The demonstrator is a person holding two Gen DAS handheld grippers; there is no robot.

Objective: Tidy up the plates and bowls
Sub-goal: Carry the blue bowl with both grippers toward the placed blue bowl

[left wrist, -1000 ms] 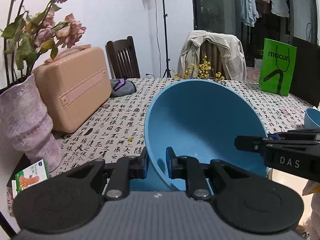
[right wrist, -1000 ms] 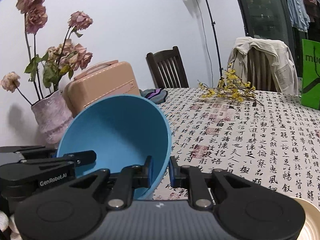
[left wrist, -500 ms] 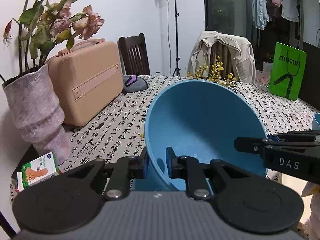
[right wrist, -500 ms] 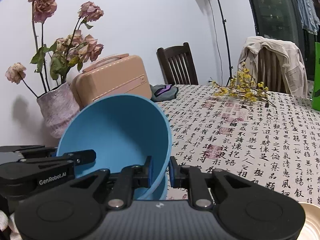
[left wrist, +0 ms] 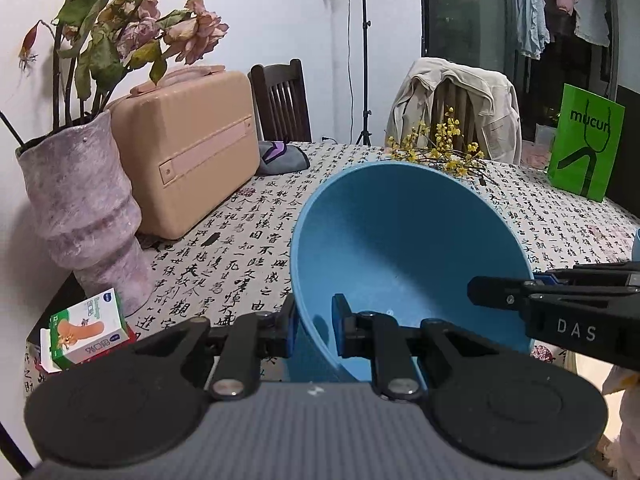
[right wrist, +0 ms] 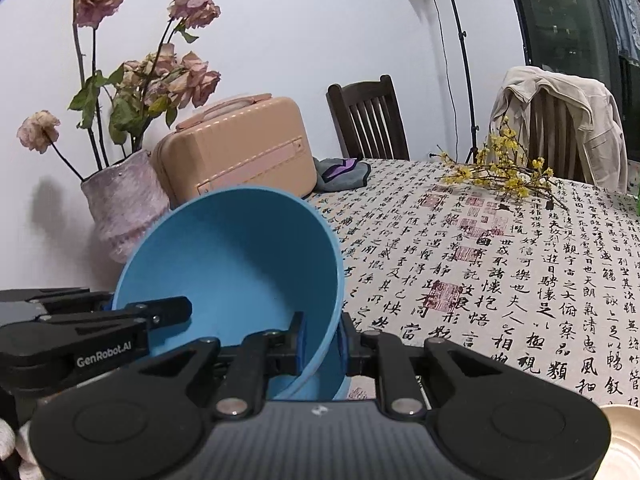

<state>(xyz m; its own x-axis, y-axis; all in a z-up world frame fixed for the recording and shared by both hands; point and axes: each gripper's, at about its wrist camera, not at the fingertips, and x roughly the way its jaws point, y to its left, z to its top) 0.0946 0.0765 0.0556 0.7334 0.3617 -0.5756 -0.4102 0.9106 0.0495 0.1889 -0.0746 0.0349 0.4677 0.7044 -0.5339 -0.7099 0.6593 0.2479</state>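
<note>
Calligraphy-print cloth covers the desk (left wrist: 256,240), which carries a mauve vase of dried roses (left wrist: 86,216), a peach vanity case (left wrist: 192,168), a grey pouch (left wrist: 280,156), yellow blossom sprigs (left wrist: 444,156) and a green paper bag (left wrist: 584,144); two chairs stand behind, one draped with a beige jacket (left wrist: 460,100). Task item: one blue bowl (left wrist: 400,264), tilted so its opening faces the cameras, held above the near part of the desk. Left tongs (left wrist: 314,330) are clamped tight on the bowl's near-left wall, one pad inside and one outside. Right tongs (right wrist: 320,340) are likewise closed on the opposite side of the rim, seen in the right wrist view with the wall pinched between the pads. Judgement: the step in hand is a two-sided carry of the bowl toward wherever it is to be stacked. To do it well, both hands should travel together at matching height, since any divergence would twist the thin wall in the pads; the bowl should be levelled before lowering, and neither grip released until the base sits flat. Not visible: the bowl's underside and whether it touches anything, as both tongs' bodies mask it. A cream plate rim (right wrist: 624,440) and a light blue edge (left wrist: 636,244) are cut off by the frames; the latter's identity is uncertain. A small carton (left wrist: 86,328) near the vase is legible only in part.
</note>
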